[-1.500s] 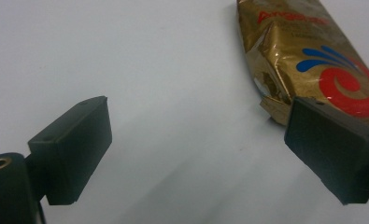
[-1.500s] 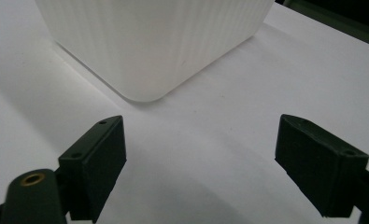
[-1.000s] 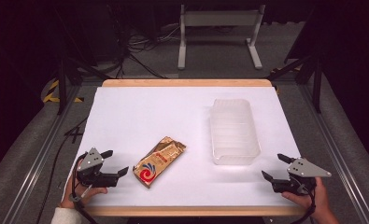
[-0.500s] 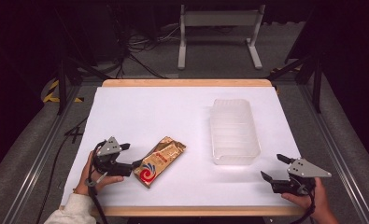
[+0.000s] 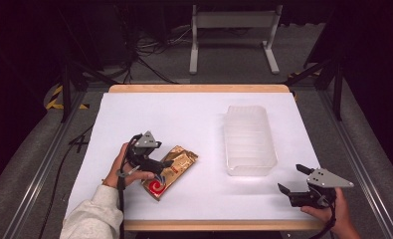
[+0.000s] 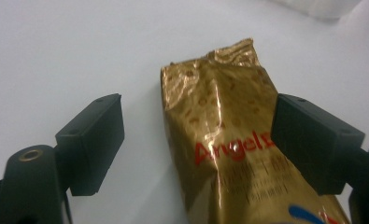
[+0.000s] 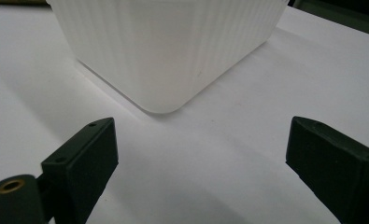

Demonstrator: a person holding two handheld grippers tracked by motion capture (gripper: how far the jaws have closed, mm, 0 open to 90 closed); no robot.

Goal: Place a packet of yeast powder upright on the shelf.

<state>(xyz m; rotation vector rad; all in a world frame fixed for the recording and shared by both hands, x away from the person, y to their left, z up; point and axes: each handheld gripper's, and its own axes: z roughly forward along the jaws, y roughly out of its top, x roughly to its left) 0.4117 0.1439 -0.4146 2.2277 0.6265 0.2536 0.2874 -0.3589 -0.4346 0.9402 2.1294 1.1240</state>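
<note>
A gold foil snack packet (image 5: 176, 167) (image 6: 219, 154) with red print lies flat on the white table, front left. My left gripper (image 5: 162, 171) (image 6: 198, 112) straddles the packet's near end. Its jaws are open and have just been closing a little; one pad (image 6: 93, 140) stands off the foil, the other (image 6: 313, 140) is at the packet's edge. A translucent ribbed plastic box (image 5: 248, 139) (image 7: 168, 46) sits right of centre. My right gripper (image 5: 291, 178) (image 7: 203, 135) rests open near the front right corner, facing the box's near corner, with nothing between its jaws.
The white tabletop (image 5: 184, 114) has a wooden rim at front and back. Behind the table stands a metal frame (image 5: 231, 30) amid floor cables. Dark rails run along both sides.
The left hand has carried its gripper rightwards from the table's front left up to the packet, which now lies between its jaws. The right gripper has stayed put.
</note>
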